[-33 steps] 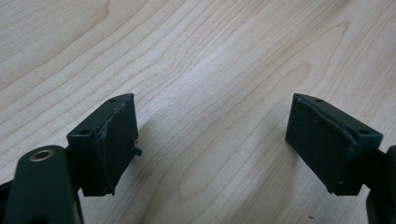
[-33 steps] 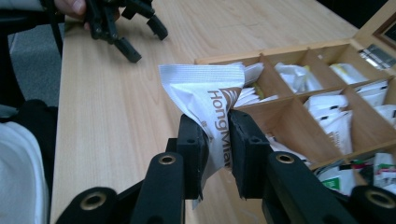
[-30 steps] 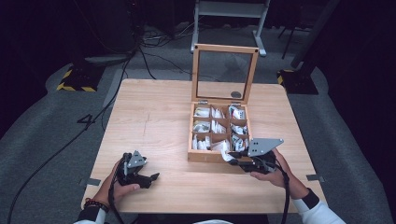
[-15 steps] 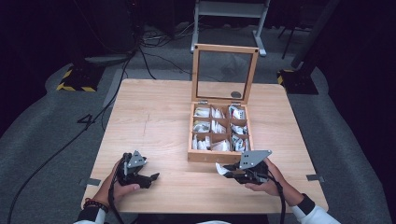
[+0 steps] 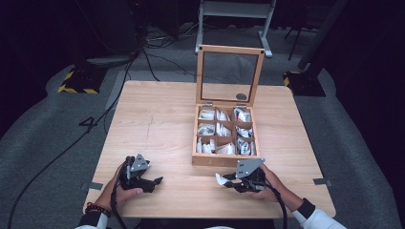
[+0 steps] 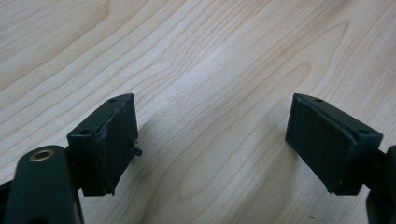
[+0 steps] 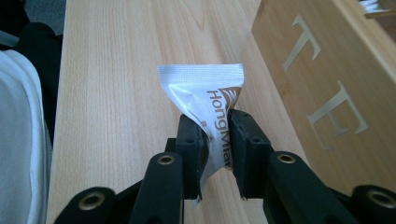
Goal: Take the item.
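Two grippers sit low at the near edge of the surface (image 5: 157, 124) in the high view. The right gripper (image 5: 228, 180) is clenched on a white sachet (image 5: 220, 180), which sticks out beyond its tips toward the left gripper (image 5: 155, 182); the wooden box (image 5: 224, 161), lid raised, stands just ahead of the right gripper, with its front wall nearest. The left gripper rests well apart from the sachet, so the right hand (image 5: 267, 183) is plainly the one in charge of it. Nine compartments show in the box, most holding pale packets; what each holds is too small to tell.

From the left gripper view, the gripper (image 6: 212, 140) is released, its jaws standing wide with bare wood grain between them and nothing in reach.

From the right gripper view, the gripper (image 7: 217, 140) grasps the sachet (image 7: 205, 95) by its lower half. Its long axis runs straight out along the jaws, the crimped top edge farthest away, brown lettering reading up its face. Off to the gripper's right, close alongside, stands the box's front wall (image 7: 327, 88) with large carved letters. My judgement is that whatever comes next, setting the sachet down or carrying it on, turns on that gap: open surface lies ahead and to the left of the gripper, the box wall to its right. The sachet's bottom end is hidden between the pads, and the lettering is cut off there.
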`<act>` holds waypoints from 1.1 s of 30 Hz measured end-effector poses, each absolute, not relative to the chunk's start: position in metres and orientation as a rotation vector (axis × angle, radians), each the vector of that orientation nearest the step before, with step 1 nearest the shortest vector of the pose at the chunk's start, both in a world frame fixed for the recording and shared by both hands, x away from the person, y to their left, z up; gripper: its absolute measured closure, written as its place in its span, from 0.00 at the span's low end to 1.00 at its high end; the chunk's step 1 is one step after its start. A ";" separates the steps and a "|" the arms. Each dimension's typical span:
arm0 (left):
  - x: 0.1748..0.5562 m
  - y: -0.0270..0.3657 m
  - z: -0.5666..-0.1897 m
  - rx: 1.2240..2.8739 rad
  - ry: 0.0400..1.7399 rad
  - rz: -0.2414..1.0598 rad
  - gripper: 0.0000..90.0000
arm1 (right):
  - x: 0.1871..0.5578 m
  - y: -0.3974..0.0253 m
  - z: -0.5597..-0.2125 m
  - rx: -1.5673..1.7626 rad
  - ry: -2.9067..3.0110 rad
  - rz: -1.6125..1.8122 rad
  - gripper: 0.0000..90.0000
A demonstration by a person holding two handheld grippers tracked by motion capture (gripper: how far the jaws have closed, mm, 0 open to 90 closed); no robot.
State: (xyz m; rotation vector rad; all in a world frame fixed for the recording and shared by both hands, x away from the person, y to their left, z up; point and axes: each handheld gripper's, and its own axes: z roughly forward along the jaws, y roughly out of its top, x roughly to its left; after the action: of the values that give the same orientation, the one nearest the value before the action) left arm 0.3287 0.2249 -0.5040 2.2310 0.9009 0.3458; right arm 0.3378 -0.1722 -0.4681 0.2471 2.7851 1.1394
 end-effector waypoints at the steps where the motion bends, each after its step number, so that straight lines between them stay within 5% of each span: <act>1: 0.329 0.225 -0.504 2.229 0.902 0.345 0.19 | 0.337 -0.172 -0.469 0.247 2.790 1.133 0.83; 10: 0.329 0.225 -0.504 2.229 0.902 0.345 0.19 | 0.336 -0.168 -0.474 0.267 2.798 1.097 0.74; 17: 0.329 0.225 -0.504 2.229 0.902 0.345 0.19 | 0.333 -0.170 -0.477 0.277 2.820 1.082 0.51; 23: 0.329 0.216 -0.498 2.248 0.988 0.351 0.21 | 0.330 -0.175 -0.469 0.261 2.818 1.082 0.43; 33: 0.336 0.212 -0.483 2.152 0.943 0.330 0.20 | 0.337 -0.199 -0.443 0.322 2.705 1.183 0.39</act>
State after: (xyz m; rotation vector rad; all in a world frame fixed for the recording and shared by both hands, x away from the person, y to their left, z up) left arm 0.3362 0.2121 -0.4826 2.1516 0.9432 0.3304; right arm 0.3368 -0.1991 -0.4425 0.3221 2.7049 1.1831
